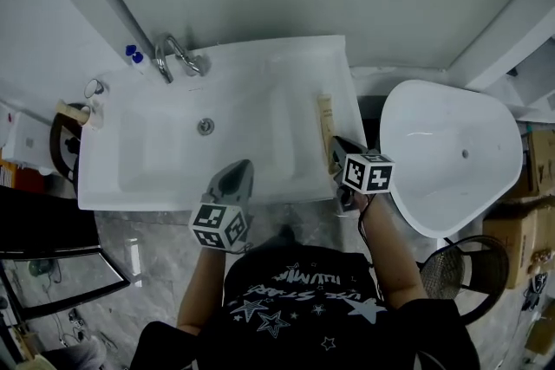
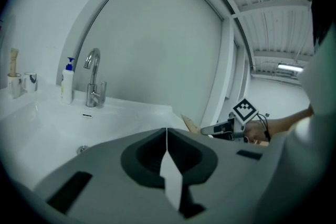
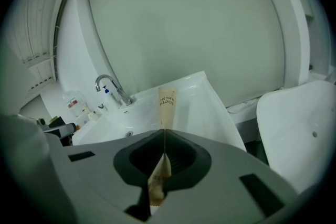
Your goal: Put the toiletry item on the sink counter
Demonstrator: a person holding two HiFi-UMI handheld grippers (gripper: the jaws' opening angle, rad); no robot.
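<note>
While right gripper (image 1: 338,148) clamps toothbrush packet (image 3: 167,105) (tan, over sink counter (image 1: 340,78)), left gripper (image 1: 238,170) clenched.

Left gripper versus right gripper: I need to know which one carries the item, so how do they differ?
The grey left gripper has its jaws together on nothing; the grey right gripper clamps a tan paper toothbrush packet. In the head view the left is at the white sink's front edge, the right at its right rim. Both carry a marker cube.
</note>
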